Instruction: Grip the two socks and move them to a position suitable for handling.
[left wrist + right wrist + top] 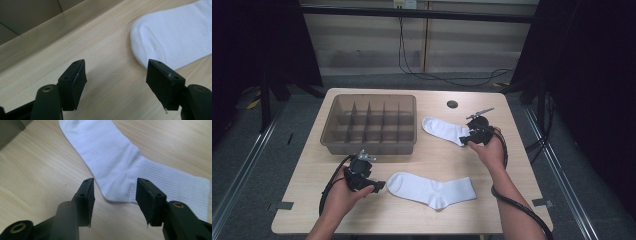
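Two white socks lie flat on the wooden table. The near sock (432,190) stretches across the front middle, its toe end (170,37) just ahead and right of my left gripper (116,75), which is open and holds nothing. In the high view the left gripper (379,185) sits at that sock's toe. The far sock (444,130) lies at the right. My right gripper (115,197) is open with the sock's heel (117,170) between its jaws, low over the table. The right gripper (465,140) shows at that sock's cuff end.
A brown plastic tray (370,145) with several divided compartments stands at the back left of the table (412,220). A dark round hole (452,104) marks the tabletop behind the far sock. Cables trail from both grippers toward the front edge.
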The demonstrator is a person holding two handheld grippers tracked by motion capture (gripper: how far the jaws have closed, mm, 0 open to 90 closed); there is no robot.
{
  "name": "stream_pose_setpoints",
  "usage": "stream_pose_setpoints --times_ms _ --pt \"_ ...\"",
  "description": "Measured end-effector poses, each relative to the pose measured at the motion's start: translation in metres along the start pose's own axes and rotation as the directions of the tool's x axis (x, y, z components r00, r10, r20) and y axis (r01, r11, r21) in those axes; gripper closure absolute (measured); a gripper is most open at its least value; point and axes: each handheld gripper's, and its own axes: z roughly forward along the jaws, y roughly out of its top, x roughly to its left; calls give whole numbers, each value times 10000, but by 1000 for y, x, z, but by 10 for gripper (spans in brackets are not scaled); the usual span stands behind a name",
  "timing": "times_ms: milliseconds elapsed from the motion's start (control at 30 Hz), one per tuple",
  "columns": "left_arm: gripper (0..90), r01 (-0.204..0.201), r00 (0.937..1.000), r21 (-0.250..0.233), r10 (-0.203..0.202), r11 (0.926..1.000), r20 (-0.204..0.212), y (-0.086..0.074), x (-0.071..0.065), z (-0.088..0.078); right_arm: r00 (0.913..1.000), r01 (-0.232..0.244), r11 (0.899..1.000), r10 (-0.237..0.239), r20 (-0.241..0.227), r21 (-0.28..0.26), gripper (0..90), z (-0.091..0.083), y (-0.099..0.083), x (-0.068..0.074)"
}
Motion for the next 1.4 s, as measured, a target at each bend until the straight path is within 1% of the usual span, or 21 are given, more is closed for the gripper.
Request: stream_pose_setpoints --times_ms 133,300,467,533,600,667,700,767,800,833,867,900,933,967,1067,1133,1267,1300,1333,1367,1400 --pt "325 32 10000 -42 -32 10000 90 1 0 -1 9999 88 9998 -86 -101 158 508 13 7 -1" --pt "325 63 9999 -122 -61 9999 140 1 -1 -3 9998 -136 9998 137 -106 116 503 27 18 1" --pt "328 -3 9999 -133 5 9999 137 1 -2 -4 9998 -211 9991 213 -51 367 502 42 23 4" --pt "329 0 9999 -169 2 9999 161 1 -2 -4 9994 -342 9987 341 24 381 505 45 23 3" --pt "329 14 9999 -138 -11 9999 164 1 -2 -4 9969 -788 9965 789 -1 293 510 48 24 0" --pt "330 -32 9998 -40 33 10000 209 0 -1 -3 9952 -975 9938 969 135 532 502 55 26 -5" --pt "331 7 9998 -69 -6 10000 203 0 -1 -3 9934 -1143 9914 1142 53 635 502 58 26 -5" --pt "331 25 9999 -99 -24 9999 144 0 0 -4 9935 -1141 9909 1142 19 720 504 61 26 -6" --pt "331 27 9999 -127 -25 9999 143 1 0 -4 9938 -1112 9901 1112 52 855 511 64 25 -6" --pt "331 40 9999 -133 -38 9999 137 1 0 -4 9947 -1031 9919 1028 85 743 542 65 24 -5" --pt "335 -4 9999 -138 5 9999 134 0 0 -4 9939 -1105 9922 1101 99 584 667 66 23 -4" --pt "336 -4 9999 -138 5 9999 134 0 0 -4 9939 -1105 9922 1101 99 584 667 66 23 -4" --pt "336 -24 9999 -146 26 9999 103 0 -1 -5 9912 -1315 9877 1321 -21 847 821 64 25 -4" --pt "337 -25 10000 -172 27 9998 84 0 -1 -5 9915 -1287 9871 1298 -60 953 836 63 25 -4" --pt "337 -49 10000 -158 49 9999 27 1 -1 -5 9944 -1040 9881 1054 -68 1129 858 58 26 -2" --pt "339 -99 9999 -123 99 9999 -16 1 0 -5 9957 -848 9902 882 -265 1106 889 52 25 -1" --pt "340 -57 10000 -60 57 10000 -16 1 -2 -2 9964 -309 9947 385 -758 984 891 29 21 7" --pt "340 -57 10000 -60 57 10000 -16 1 -2 -2 9964 -309 9947 385 -758 984 891 29 21 7" --pt "340 -87 10000 -53 87 9999 3 1 -2 -2 9957 -168 9959 247 -889 889 892 22 19 9" --pt "341 -152 9999 -4 152 9999 -9 2 -3 -2 9920 37 9967 65 -1259 810 893 8 12 14" --pt "341 -148 9999 -14 148 9999 -22 2 -5 -1 9920 37 9967 65 -1259 810 893 8 12 14"
